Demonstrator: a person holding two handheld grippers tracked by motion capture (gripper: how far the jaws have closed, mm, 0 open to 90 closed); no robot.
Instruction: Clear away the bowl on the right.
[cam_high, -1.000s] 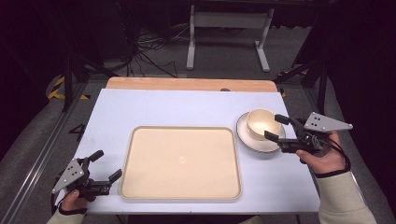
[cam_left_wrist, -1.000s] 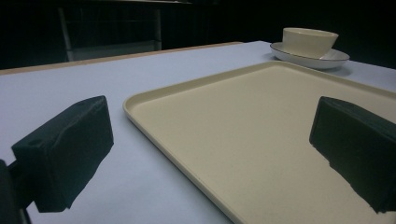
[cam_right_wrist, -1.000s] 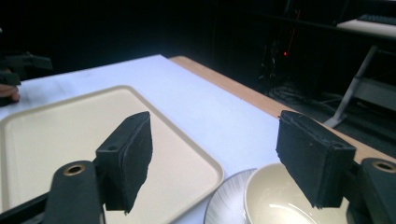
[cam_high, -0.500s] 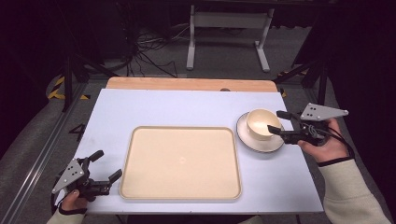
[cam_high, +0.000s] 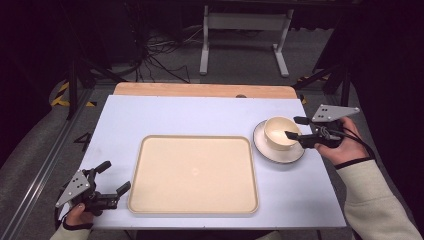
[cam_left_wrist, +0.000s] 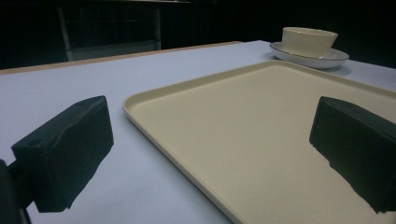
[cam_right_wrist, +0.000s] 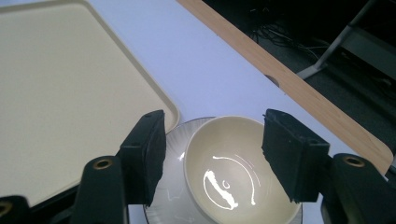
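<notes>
- Hovering over the bowl (cam_high: 281, 132), the right claw (cam_high: 292, 128) has its jaws apart, one to each side of the rim; they have just been closing and no pad presses on it.
- The bowl stands on a saucer (cam_high: 272, 152) at the tabletop's (cam_high: 200, 115) right side, just beside the tray (cam_high: 195, 172).
- The left claw (cam_high: 114, 177) rests open at the tray's near left corner, gripping nothing.

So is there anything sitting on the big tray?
No, the tray is bare; the bowl sits on a plate beside it on the table.
</notes>
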